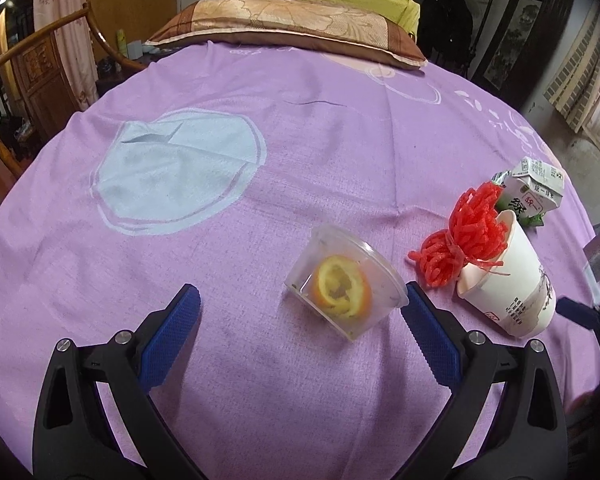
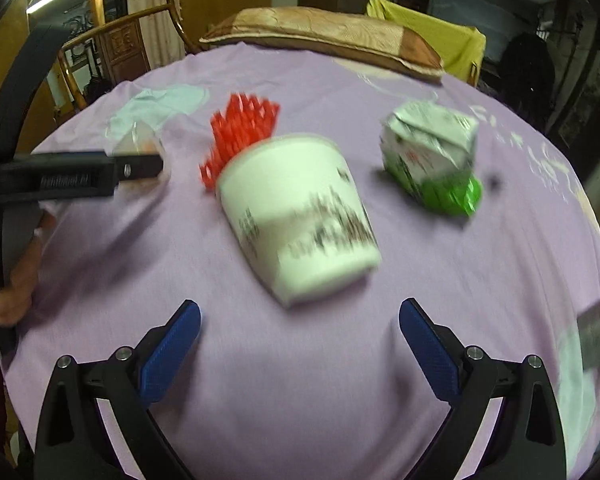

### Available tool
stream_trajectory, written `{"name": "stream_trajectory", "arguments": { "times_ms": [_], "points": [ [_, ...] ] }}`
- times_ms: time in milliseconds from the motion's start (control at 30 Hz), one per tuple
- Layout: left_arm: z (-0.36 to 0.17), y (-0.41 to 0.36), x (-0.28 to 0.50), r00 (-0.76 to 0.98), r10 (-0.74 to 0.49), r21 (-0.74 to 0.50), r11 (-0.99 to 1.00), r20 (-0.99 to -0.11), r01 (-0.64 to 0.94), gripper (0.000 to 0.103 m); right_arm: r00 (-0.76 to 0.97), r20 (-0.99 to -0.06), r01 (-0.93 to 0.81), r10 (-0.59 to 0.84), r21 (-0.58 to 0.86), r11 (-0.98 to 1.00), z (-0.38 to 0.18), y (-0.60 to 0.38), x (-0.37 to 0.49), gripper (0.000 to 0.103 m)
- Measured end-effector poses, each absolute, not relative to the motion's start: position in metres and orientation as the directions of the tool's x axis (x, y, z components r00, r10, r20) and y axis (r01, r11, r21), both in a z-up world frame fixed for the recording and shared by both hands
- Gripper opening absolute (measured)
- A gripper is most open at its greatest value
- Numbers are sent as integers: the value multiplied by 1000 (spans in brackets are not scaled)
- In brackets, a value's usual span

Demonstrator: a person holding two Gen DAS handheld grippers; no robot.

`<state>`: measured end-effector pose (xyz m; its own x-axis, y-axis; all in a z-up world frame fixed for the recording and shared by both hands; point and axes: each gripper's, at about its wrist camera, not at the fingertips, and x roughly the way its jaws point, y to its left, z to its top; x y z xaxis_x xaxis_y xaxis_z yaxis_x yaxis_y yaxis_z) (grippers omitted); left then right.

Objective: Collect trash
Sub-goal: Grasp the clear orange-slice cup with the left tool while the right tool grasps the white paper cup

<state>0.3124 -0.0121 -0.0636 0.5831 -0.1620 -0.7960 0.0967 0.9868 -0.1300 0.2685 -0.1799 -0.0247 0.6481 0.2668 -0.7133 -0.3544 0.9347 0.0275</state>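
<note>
L gripper stood wide, empty; clear tub lay just ahead, mouth facing right. R gripper wide too, paper cup ahead.

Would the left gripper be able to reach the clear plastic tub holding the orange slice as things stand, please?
Probably yes. The left gripper is open, and the clear plastic tub lies tipped on the purple bedsheet just ahead, beside its right finger, nothing between them.
</note>
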Motion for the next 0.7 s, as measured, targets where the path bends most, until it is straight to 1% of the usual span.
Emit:
{"name": "stream_trajectory", "arguments": {
  "times_ms": [133,200,233,333,400,467,533,633,700],
  "points": [
    [-66,-11,317,567,-180,-152,984,-804,96,96,663,-695,-355,277,33,934,-21,-171,295,97],
    [-68,-12,319,557,-181,-152,984,-811,98,96,654,-706,-343,274,47,938,-23,-173,302,79],
    [-68,-12,319,557,-180,-150,984,-811,99,96,643,-716,-334,272,58,941,-25,-176,304,79],
    [-68,-11,317,561,-187,-158,982,-807,99,96,659,-703,-320,267,59,946,-24,-186,286,79],
    [-68,-11,317,562,-188,-159,982,-805,100,96,673,-691,-336,265,33,941,-22,-190,263,79],
    [-67,-11,317,562,-188,-157,982,-806,103,96,669,-683,-375,295,33,926,-25,-196,242,79],
    [-67,-12,317,562,-191,-157,982,-805,109,96,662,-679,-394,318,47,918,-28,-201,231,88],
    [-66,-12,316,566,-194,-159,981,-801,111,96,659,-652,-398,375,121,910,-26,-211,228,91],
    [-65,-12,315,571,-200,-164,980,-797,114,96,661,-648,-383,379,144,913,-24,-216,231,91]
  ]
}}
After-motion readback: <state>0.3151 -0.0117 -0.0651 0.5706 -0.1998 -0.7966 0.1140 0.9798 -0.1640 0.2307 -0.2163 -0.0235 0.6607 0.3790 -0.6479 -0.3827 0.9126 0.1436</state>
